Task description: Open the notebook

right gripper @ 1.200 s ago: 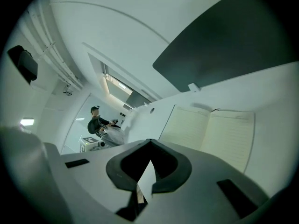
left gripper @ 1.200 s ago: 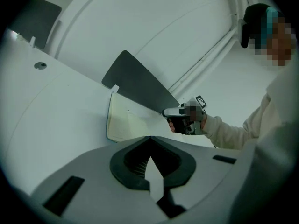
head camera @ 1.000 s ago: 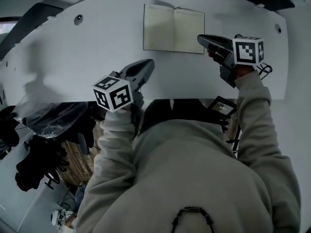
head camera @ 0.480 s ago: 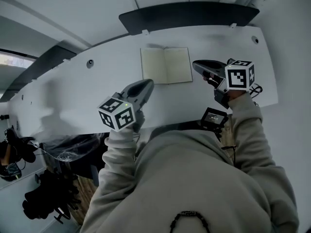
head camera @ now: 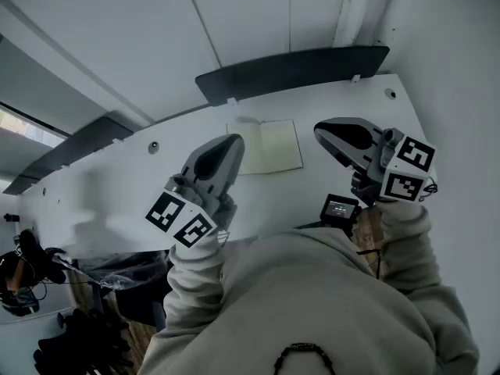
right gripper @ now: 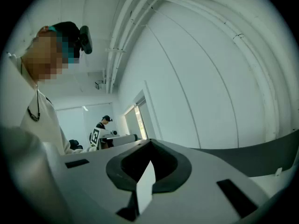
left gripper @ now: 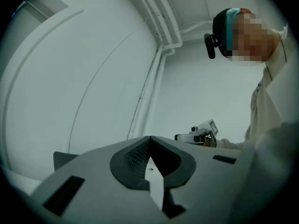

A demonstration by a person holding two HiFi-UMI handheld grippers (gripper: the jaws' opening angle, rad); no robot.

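Observation:
The notebook (head camera: 273,147) lies open and flat on the white table (head camera: 117,186), its cream pages facing up. Both grippers hang high above the table and point level, away from the book. My left gripper (head camera: 234,141) overlaps the notebook's left edge in the head view and is shut with nothing held. In the left gripper view the left gripper (left gripper: 149,138) faces only a bare wall. My right gripper (head camera: 320,131) is to the right of the book, and the right gripper (right gripper: 149,141) is likewise shut and empty. Neither gripper view shows the notebook.
A dark panel (head camera: 289,73) runs behind the table's far edge. A small device with a lit screen (head camera: 340,208) hangs by the table's near edge. Dark chairs (head camera: 39,264) stand on the floor at lower left. Another person (right gripper: 106,125) stands far off.
Both grippers have risen well above the table and rolled, so their marker cubes face differently. The table and notebook look smaller and farther. The notebook has stayed open and unmoved.

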